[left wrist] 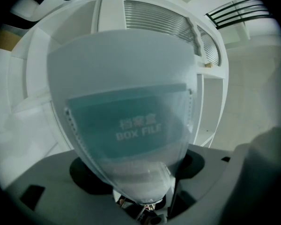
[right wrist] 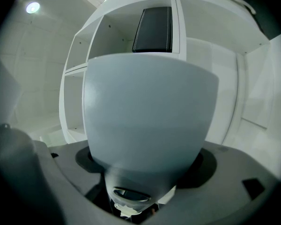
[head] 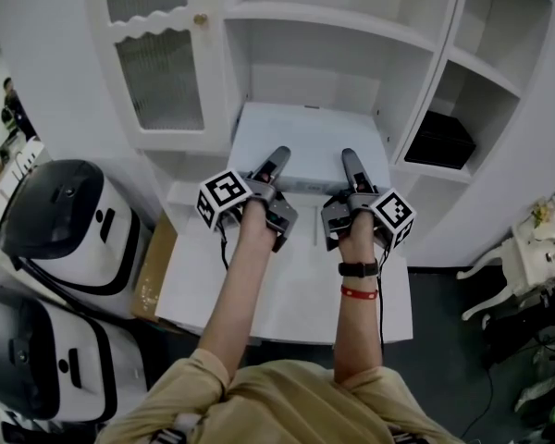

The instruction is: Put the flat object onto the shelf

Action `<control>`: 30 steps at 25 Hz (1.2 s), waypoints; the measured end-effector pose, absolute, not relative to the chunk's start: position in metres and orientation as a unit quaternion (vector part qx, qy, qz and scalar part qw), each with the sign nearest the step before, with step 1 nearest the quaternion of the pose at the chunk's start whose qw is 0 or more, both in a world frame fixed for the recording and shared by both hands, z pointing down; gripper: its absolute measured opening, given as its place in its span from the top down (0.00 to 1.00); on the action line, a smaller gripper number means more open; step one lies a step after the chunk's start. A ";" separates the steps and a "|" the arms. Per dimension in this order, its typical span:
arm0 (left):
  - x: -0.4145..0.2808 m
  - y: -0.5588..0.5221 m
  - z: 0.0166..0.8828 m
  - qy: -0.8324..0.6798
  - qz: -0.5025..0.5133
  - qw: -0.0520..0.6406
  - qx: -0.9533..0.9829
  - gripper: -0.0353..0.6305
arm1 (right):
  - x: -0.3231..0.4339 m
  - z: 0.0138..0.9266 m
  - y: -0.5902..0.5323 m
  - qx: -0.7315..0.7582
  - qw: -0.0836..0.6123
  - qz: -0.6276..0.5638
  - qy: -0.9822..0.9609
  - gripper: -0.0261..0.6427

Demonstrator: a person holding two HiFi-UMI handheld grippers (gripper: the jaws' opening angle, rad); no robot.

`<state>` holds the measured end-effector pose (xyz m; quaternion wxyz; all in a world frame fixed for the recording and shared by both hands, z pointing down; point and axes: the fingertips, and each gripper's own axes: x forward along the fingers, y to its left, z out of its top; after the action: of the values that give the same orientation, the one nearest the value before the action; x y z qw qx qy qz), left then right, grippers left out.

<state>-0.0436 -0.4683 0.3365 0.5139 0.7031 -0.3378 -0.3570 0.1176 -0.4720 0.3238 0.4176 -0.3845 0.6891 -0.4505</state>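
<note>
The flat object is a white box file (head: 305,137) with a teal label. It lies level in front of the white shelf unit (head: 351,28), its far edge at the mouth of the lower middle compartment (head: 328,80). My left gripper (head: 279,155) is shut on its near left edge and my right gripper (head: 348,159) on its near right edge. In the left gripper view the box file (left wrist: 131,107) fills the middle, with its label facing the camera. The right gripper view shows the plain side of the box file (right wrist: 150,111), which hides most of the compartment behind it.
A black case (head: 441,140) lies in the right-hand compartment and appears as the black case (right wrist: 153,29) above the file. A ribbed-glass cabinet door (head: 162,72) stands at the left. Below my hands is a white ledge (head: 287,289). White-and-black machines (head: 60,215) and cardboard (head: 153,266) stand at the left.
</note>
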 end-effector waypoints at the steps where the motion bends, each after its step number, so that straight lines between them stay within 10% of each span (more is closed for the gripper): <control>1: -0.043 -0.470 0.337 -0.339 -0.358 0.513 0.702 0.43 | 0.118 0.324 -0.474 -0.384 0.416 -0.451 0.690 0.37; 30: -0.041 -0.462 0.327 -0.304 -0.375 0.443 0.756 0.27 | 0.116 0.325 -0.467 -0.367 0.405 -0.387 0.743 0.12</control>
<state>-0.0405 -0.4622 0.3275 0.4427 0.7558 -0.3040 -0.3746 0.1163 -0.4667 0.3246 0.4052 -0.3669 0.7426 -0.3869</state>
